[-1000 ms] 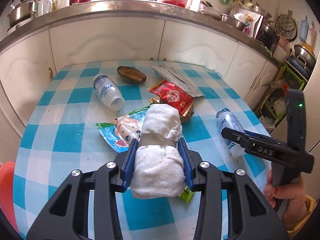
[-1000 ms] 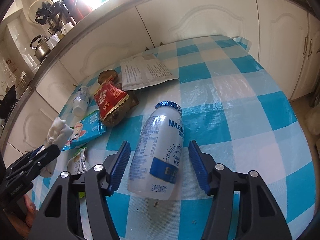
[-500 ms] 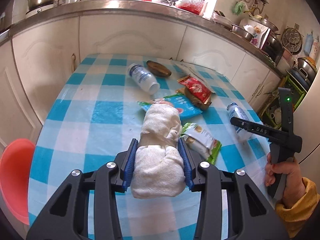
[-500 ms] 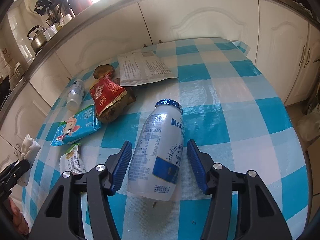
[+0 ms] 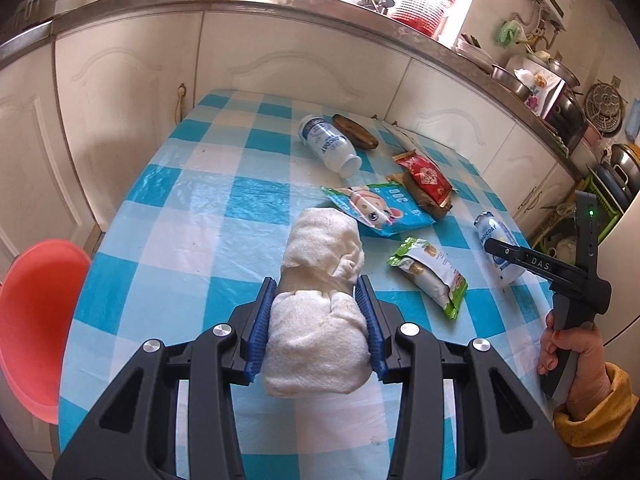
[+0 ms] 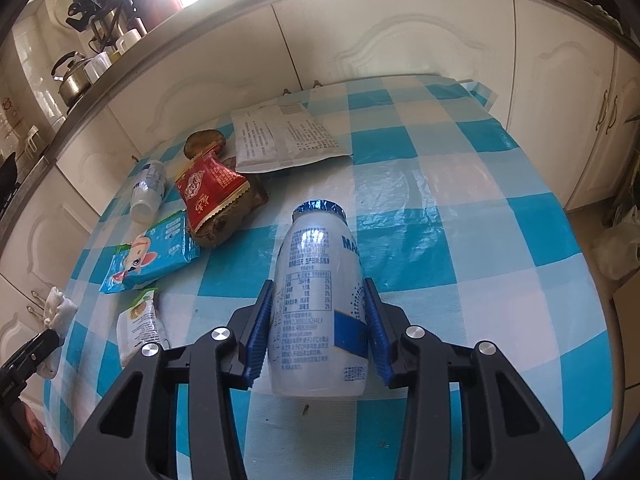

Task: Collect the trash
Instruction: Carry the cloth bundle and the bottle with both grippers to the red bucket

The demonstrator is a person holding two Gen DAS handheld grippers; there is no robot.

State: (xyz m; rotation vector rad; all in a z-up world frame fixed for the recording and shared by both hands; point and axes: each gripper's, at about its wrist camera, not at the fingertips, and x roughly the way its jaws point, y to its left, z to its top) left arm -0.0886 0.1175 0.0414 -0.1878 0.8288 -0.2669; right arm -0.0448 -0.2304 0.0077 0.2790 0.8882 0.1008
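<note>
My left gripper (image 5: 316, 288) is shut on a rolled white cloth wad (image 5: 320, 300) and holds it above the checked table (image 5: 200, 216). My right gripper (image 6: 320, 292) has closed on a white plastic bottle (image 6: 318, 304) with a blue label that lies on the table. The bottle also shows in the left wrist view (image 5: 498, 250). A second bottle (image 5: 328, 146), a red snack packet (image 5: 426, 174), a blue cartoon packet (image 5: 380, 210) and a green packet (image 5: 430, 272) lie on the table.
A red bin (image 5: 36, 320) stands left of the table, below its edge. A paper sheet (image 6: 284, 136) and a brown lump (image 6: 204, 140) lie at the table's far side. White cabinets (image 5: 280, 60) run behind the table.
My left gripper has pulled back and leftward with the cloth, so the red bin has come into view. My right gripper's jaws have closed from open onto the bottle.
</note>
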